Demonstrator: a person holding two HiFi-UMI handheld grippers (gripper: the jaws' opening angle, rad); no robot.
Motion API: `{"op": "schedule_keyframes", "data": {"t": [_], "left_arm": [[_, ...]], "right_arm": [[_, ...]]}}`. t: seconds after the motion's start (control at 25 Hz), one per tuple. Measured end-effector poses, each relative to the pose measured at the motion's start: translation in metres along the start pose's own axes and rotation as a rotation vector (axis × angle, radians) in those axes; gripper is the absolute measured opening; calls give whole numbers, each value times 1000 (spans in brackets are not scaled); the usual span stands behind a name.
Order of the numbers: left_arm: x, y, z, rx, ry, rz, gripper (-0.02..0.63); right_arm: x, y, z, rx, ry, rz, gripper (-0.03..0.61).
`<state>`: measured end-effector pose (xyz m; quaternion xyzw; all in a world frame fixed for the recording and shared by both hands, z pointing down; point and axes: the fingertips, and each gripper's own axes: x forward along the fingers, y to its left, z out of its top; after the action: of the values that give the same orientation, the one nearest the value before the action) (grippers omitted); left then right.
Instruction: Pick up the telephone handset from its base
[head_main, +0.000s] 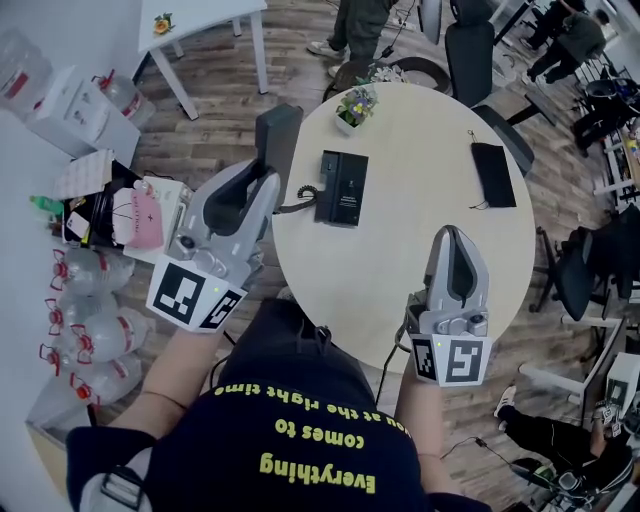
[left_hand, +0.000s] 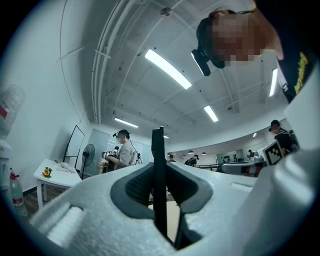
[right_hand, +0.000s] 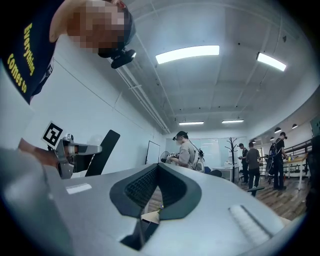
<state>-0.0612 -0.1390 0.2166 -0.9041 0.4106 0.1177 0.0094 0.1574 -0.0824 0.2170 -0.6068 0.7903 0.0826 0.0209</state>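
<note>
The black telephone base (head_main: 341, 188) lies on the round beige table (head_main: 420, 280), left of its middle. My left gripper (head_main: 268, 172) is shut on the dark handset (head_main: 278, 130), which is held up over the table's left edge, clear of the base. A cord (head_main: 298, 206) runs from it towards the base. In the left gripper view the handset (left_hand: 159, 150) stands edge-on between the pads of the left gripper (left_hand: 160, 172). The right gripper view shows the handset (right_hand: 102, 152) as a slanted black slab. My right gripper (head_main: 453, 236) hovers over the table's near right part, shut and empty; its jaws (right_hand: 157, 169) meet.
A small flower pot (head_main: 355, 105) and a black pouch (head_main: 493, 173) sit on the table's far side. Large water bottles (head_main: 85, 320) and boxes crowd the floor at left. A white table (head_main: 200, 20) stands behind. Office chairs (head_main: 470, 50) and people ring the far and right sides.
</note>
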Motion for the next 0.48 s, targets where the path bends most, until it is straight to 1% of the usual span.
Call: {"op": "schedule_keyframes", "data": {"t": [0.16,0.48], "left_arm": [[1,0,2,-3,-9,-6,72],[4,3,-7,-26,5,-12,72]], "right_arm": [[-4,0,2,1,-14,-6,11],[-6,0,-5,-7,13,-21,11]]}}
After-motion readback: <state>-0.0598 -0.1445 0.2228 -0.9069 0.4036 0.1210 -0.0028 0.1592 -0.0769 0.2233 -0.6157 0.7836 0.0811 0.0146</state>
